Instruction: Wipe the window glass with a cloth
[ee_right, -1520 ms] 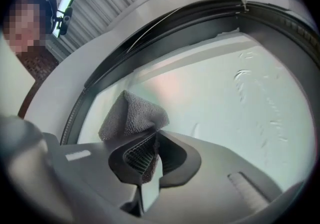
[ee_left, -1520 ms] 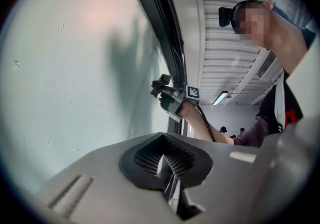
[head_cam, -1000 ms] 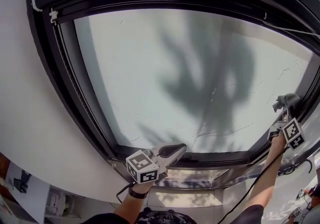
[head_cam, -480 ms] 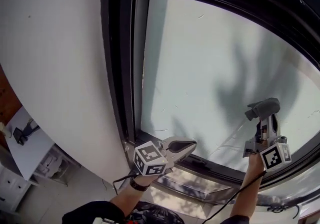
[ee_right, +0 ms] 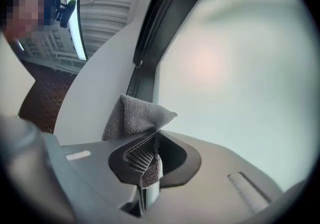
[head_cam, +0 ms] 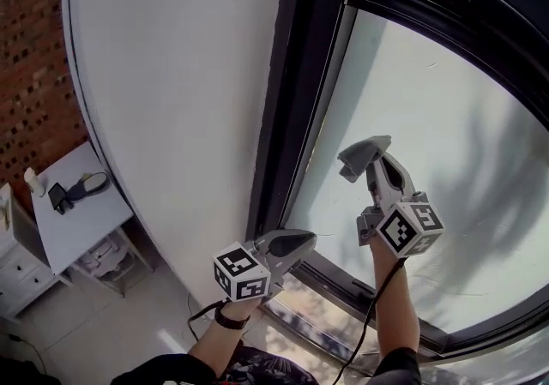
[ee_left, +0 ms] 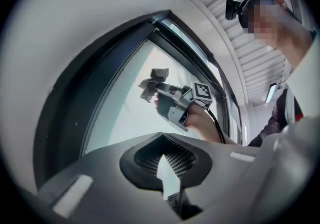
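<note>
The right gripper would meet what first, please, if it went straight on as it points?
Probably the window glass, with the cloth in its tongs touching first, close beside the dark frame; depth is unclear.

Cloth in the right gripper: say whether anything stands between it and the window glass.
Nothing visible. The cloth, clamped in the right gripper, faces bare window glass; the left gripper sits lower, beside the frame.
</note>
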Motion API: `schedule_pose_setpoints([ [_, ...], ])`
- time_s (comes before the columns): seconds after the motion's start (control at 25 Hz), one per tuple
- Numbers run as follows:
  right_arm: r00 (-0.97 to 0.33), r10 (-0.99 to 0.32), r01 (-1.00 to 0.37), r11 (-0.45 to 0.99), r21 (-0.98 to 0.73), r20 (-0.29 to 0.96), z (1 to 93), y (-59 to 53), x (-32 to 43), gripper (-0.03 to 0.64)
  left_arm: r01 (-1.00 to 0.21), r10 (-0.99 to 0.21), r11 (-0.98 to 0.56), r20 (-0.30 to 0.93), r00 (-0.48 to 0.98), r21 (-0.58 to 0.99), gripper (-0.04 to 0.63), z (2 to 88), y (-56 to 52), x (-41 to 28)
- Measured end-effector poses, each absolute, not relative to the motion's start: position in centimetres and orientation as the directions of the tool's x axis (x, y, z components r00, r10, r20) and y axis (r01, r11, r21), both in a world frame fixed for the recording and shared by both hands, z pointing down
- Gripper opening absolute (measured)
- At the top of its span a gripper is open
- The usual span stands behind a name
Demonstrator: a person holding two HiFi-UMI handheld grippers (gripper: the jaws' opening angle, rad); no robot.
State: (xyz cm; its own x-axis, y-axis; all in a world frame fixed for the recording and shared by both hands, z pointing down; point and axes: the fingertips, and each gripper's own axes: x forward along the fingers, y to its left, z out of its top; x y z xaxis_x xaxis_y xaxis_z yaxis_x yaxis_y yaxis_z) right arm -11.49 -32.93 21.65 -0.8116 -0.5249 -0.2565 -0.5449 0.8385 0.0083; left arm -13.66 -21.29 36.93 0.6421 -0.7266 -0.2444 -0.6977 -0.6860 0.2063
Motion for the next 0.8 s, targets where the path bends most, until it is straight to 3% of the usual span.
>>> schedule_pose_setpoints([
  [0.36, -0.795, -0.554, -0.535, 0.833, -0.144, -0.247, 23.2, -34.8, -19.6, 0.017, -0.791, -0.813, -0.575, -0.254, 0.524, 0.208, 0.003, 36.6, -20.2, -20.0],
  [0.56, -0.715, -0.642, -0.594, 0.767, -0.244, -0.278, 23.7, -34.0, -15.4, 0.017, -0.785, -0.798, -0.593, -0.264, 0.542, 0.18, 0.003, 35.7, -20.0, -19.8],
  [0.8, -0.599, -0.751, -0.752, 0.647, -0.127, -0.279, 23.4, -33.5, -9.4, 0.017, -0.754, -0.768, -0.635, -0.249, 0.59, 0.17, 0.003, 35.6, -21.6, -18.0],
])
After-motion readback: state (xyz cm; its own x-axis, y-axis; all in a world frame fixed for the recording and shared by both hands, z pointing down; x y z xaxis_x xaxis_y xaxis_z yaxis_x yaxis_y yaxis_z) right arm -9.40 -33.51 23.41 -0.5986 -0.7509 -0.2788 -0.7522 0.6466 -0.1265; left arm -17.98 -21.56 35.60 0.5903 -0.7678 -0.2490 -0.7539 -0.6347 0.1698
